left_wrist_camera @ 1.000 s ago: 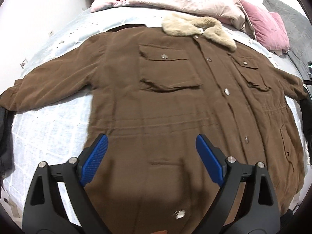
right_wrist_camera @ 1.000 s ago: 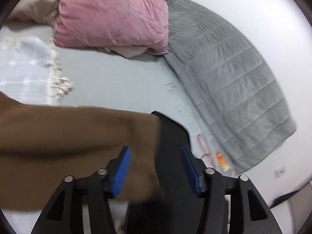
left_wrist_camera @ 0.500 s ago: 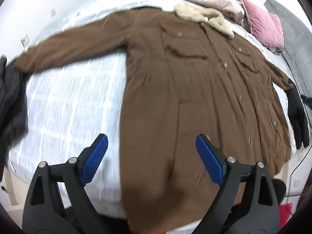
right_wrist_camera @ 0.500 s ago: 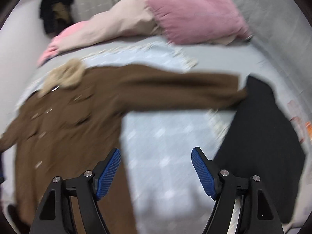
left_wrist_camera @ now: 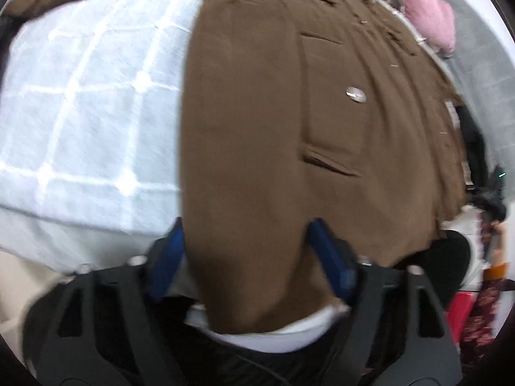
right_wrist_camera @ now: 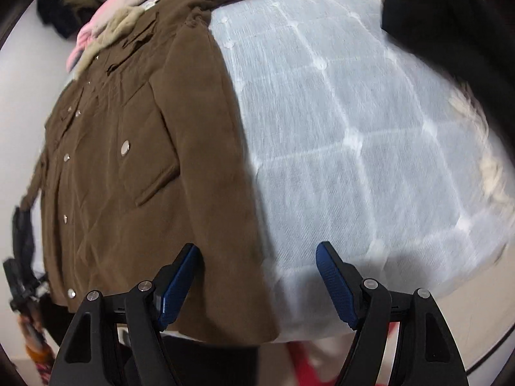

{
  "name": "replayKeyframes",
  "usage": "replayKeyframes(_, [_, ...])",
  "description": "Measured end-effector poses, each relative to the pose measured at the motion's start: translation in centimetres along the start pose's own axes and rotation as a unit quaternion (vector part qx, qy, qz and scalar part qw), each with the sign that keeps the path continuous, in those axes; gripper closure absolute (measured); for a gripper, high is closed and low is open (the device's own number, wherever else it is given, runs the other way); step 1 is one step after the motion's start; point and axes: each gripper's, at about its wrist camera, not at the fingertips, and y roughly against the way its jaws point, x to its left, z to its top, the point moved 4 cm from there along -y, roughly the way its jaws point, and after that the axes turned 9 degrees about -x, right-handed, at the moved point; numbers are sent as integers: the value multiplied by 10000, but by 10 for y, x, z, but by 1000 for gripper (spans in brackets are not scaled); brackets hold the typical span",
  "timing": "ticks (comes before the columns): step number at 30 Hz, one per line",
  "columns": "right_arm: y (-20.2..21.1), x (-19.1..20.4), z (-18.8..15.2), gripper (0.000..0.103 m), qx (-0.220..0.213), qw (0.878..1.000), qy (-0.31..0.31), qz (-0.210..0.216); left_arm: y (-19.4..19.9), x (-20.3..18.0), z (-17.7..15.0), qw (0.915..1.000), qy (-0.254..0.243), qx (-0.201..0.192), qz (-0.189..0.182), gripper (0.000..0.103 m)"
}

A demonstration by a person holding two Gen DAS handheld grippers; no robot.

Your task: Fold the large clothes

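A large brown coat (left_wrist_camera: 257,128) with snap buttons and a fur collar (right_wrist_camera: 122,22) lies spread front-up on the bed. In the left wrist view my left gripper (left_wrist_camera: 249,257) is down over the coat's lower left hem. The brown cloth fills the gap between its blue pads while the jaws are closing. In the right wrist view the coat (right_wrist_camera: 128,177) lies to the left. My right gripper (right_wrist_camera: 257,284) stands open over the coat's lower right corner, with the side edge running between its fingers and no pad on it.
A pale blue checked bedspread (right_wrist_camera: 354,128) covers the bed and ends at its foot, just under both grippers. A black garment (right_wrist_camera: 450,16) lies at the far right. A pink pillow (left_wrist_camera: 428,13) and grey quilt (left_wrist_camera: 482,48) are at the head. A red item (left_wrist_camera: 460,308) sits on the floor.
Both grippers swung down to the coat's bottom hem at the foot of the bed. The left jaws narrowed around the hem. The right gripper left the sleeve and black garment and widened.
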Motion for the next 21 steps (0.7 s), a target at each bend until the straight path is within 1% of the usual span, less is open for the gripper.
replayKeyframes(1, [3,5,-4,45,-92,9998,104,123,1,-2,-1,10000,-27,-5,-1,63])
replayKeyframes(2, [5,12,-9,80,-44,9988,21,482,4,-3,-2,9999,-77,-61,64,76])
replayKeyframes(3, [7,16,-11,88,22,9970,-113,764,8,-4,0,9999,-28,-110,-50,90])
replayKeyframes(4, [12,21,-11,90,-19,9963,-112,856,23,-3,5,9993,128,-251,-228,91])
replayKeyframes(5, [22,28,-11,91,-160,9970,27,760,37,-2,10,9983,199,-466,-303,92])
replayKeyframes(6, [37,36,-11,91,-331,9967,154,724,54,0,15,9964,235,-727,-358,93])
replayKeyframes(7, [51,42,-10,92,-488,9953,202,816,73,3,21,9936,290,-1001,-439,94])
replayKeyframes(8, [64,47,-10,92,-638,9938,268,875,90,6,24,9911,359,-1167,-536,94])
replayKeyframes(9, [80,52,-10,92,-789,9923,352,883,98,8,25,9910,307,-1194,-519,94])
replayKeyframes(10, [84,52,-10,92,-813,9923,376,860,97,9,25,9925,235,-1114,-444,94])
replayKeyframes(11, [84,53,-12,92,-752,9935,473,709,88,9,23,9949,173,-942,-320,94])
replayKeyframes(12, [78,51,-15,92,-660,9949,573,497,71,11,17,9980,66,-622,-132,94])
replayKeyframes(13, [64,48,-18,91,-472,9964,703,75,57,14,12,9992,3,-397,-13,93])
replayKeyframes(14, [44,42,-23,90,-182,9965,769,-287,34,19,3,9997,-72,-16,213,92])
replayKeyframes(15, [29,38,-28,88,54,9964,732,-430,17,23,-5,9985,-142,224,472,84])
replayKeyframes(16, [16,33,-31,81,249,9960,646,-563,14,24,-6,9982,-184,202,532,80])
replayKeyframes(17, [13,30,-31,75,255,9959,569,-656,19,22,-5,9983,-232,104,528,78])
replayKeyframes(18, [18,31,-28,73,192,9961,510,-691,29,21,-1,9981,-274,-19,547,75])
replayKeyframes(19, [24,31,-26,65,167,9954,533,-783,37,21,3,9976,-311,-150,594,63])
replayKeyframes(20, [31,33,-23,54,130,9940,596,-910,50,23,11,9959,-357,-435,707,54])
replayKeyframes(21, [41,35,-17,50,-2,9904,747,-1165,64,27,21,9928,-354,-761,851,34])
